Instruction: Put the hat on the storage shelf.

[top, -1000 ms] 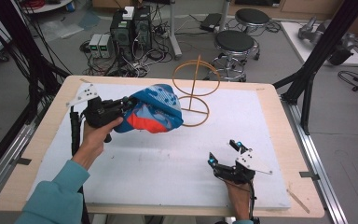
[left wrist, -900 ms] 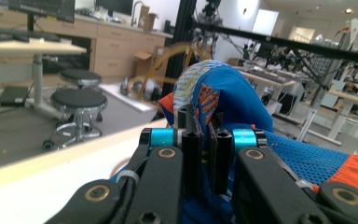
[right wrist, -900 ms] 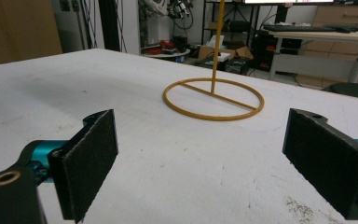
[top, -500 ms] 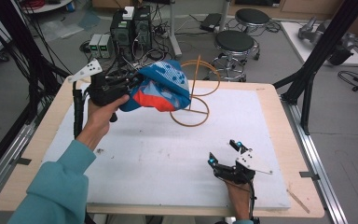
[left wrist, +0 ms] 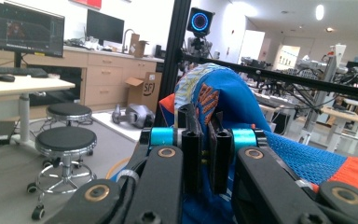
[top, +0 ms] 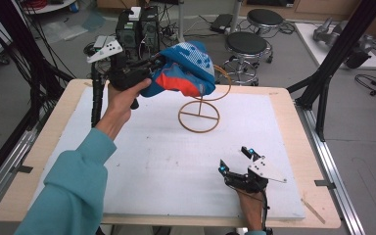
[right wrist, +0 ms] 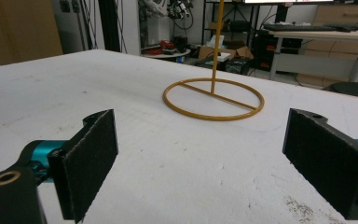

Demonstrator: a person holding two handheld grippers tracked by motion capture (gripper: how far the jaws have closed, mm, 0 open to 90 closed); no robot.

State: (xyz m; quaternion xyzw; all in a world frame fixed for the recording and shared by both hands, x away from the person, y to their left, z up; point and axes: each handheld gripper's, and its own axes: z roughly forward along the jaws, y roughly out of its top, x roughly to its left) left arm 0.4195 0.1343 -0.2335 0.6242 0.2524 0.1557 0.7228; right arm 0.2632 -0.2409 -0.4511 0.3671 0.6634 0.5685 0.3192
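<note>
White table mat, lab clutter behind. Left gripper at 11 o'clock, jaws clamped on blue-orange cap, held above wire stand. Right gripper at 5 o'clock, jaws wide, empty.

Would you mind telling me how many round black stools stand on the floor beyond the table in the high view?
2: one stool just behind the table's far edge, near the lifted cap, the other stool farther back to its right. More may be hidden.

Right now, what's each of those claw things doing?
Left gripper: closed on the blue and orange cap, lifted above the table.
Right gripper: open, holding nothing.
</note>
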